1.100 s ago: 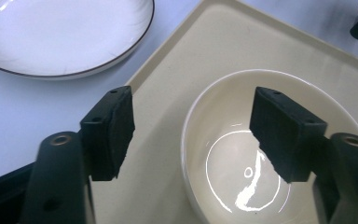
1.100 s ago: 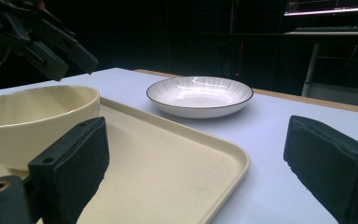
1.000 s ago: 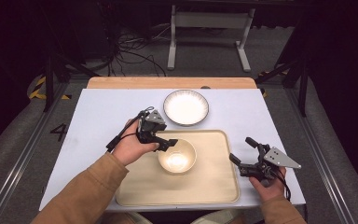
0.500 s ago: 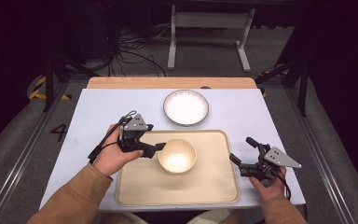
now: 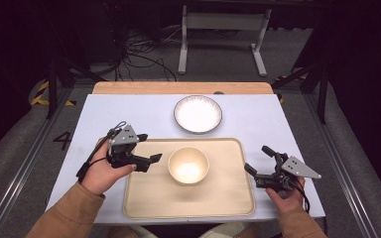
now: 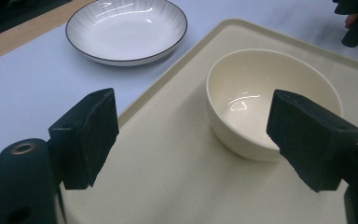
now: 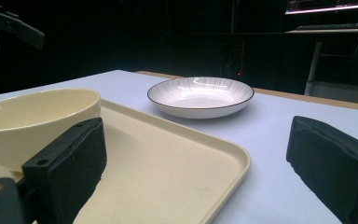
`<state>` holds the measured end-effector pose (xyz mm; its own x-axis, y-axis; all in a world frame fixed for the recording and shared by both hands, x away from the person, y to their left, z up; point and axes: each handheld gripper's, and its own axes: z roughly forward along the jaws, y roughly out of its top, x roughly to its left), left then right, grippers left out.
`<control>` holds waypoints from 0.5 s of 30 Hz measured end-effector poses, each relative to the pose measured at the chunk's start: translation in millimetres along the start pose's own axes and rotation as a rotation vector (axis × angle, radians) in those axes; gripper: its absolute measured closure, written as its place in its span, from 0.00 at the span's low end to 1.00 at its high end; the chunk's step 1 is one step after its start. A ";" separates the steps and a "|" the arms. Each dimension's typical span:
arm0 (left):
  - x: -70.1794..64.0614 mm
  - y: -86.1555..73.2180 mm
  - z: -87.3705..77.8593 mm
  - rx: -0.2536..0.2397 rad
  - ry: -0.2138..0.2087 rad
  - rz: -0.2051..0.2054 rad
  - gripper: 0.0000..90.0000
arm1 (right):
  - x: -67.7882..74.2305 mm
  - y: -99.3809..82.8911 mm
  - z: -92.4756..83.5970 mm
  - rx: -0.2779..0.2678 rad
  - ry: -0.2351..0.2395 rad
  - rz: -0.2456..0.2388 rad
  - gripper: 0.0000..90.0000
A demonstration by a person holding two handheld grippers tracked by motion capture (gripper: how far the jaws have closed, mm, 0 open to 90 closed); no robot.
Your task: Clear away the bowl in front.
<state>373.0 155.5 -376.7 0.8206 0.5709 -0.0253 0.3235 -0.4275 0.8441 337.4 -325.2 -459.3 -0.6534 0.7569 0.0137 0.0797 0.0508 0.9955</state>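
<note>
High view first: the bowl [image 5: 188, 165] sits upright in the middle of the tray [image 5: 144, 203], centre of the frame, and nothing is touching it. The left gripper [image 5: 149, 161] is at the tray's left edge, well off the bowl, its fingers spread with nothing between them; they have just been opening. The right gripper [image 5: 259, 161] hangs at the tray's right edge, lower right of the frame, fingers apart and empty too. The plate [image 5: 198, 113] waits on the worktop [image 5: 79, 119] above the tray.

Left gripper view: the two fingers [image 6: 86, 135] stand wide, with the bowl [image 6: 270, 98] right of centre and the plate [image 6: 126, 30] upper left.

Right gripper view: the fingers [image 7: 70, 163] are wide, the bowl [image 7: 32, 123] at the left and the plate [image 7: 200, 95] in the centre.

Looks to me like the bowl is done being placed, so the next move is probably the plate, which needs a rim grab.
</note>
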 end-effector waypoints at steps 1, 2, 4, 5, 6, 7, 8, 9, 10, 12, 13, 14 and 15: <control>0.7 -2.0 -2.2 -0.003 0.003 0.000 0.20 | 0.0 0.0 -0.1 -0.001 0.001 0.001 0.06; 1.2 -4.1 -4.2 -0.006 0.007 0.002 0.19 | -0.2 -0.1 -0.1 0.000 0.001 -0.002 0.06; 3.0 -8.7 -8.9 -0.006 0.011 -0.002 0.19 | -0.3 -0.1 -0.2 -0.002 0.000 0.001 0.06; 3.4 -10.2 -10.2 -0.010 0.013 -0.007 0.19 | -0.3 -0.1 -0.2 -0.002 0.001 0.001 0.06; 4.0 -12.6 -12.5 -0.013 0.017 -0.014 0.19 | -0.4 -0.1 -0.2 -0.001 0.000 -0.001 0.06; 5.0 -13.9 -13.8 -0.016 0.018 -0.010 0.19 | -0.4 -0.1 -0.2 -0.002 0.001 -0.002 0.06; 5.6 -16.2 -15.9 -0.019 0.020 -0.017 0.19 | -0.3 -0.2 -0.3 -0.002 0.001 -0.002 0.06; 6.2 -17.8 -17.8 -0.021 0.024 -0.019 0.18 | -0.3 -0.2 -0.3 -0.003 0.001 0.000 0.06; 6.9 -19.4 -19.4 -0.026 0.025 -0.021 0.18 | -0.3 -0.2 -0.4 -0.004 0.001 0.001 0.06; 7.9 -22.3 -23.0 -0.035 0.028 -0.024 0.18 | -0.3 -0.2 -0.4 -0.006 0.001 0.003 0.06; 8.5 -23.3 -24.4 -0.039 0.029 -0.023 0.18 | -0.3 -0.2 -0.5 -0.007 0.001 0.001 0.06; 9.2 -25.3 -26.4 -0.047 0.029 -0.028 0.18 | -0.3 -0.3 -0.6 -0.008 0.001 0.001 0.06; 10.1 -26.9 -27.9 -0.054 0.031 -0.030 0.17 | -0.5 -0.5 -1.0 -0.009 0.003 -0.004 0.06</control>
<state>359.5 192.3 -384.7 0.7958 0.6046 -0.0352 0.3212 -0.3721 0.8709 336.9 -326.2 -459.7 -0.6556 0.7550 0.0104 0.0709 0.0479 0.9963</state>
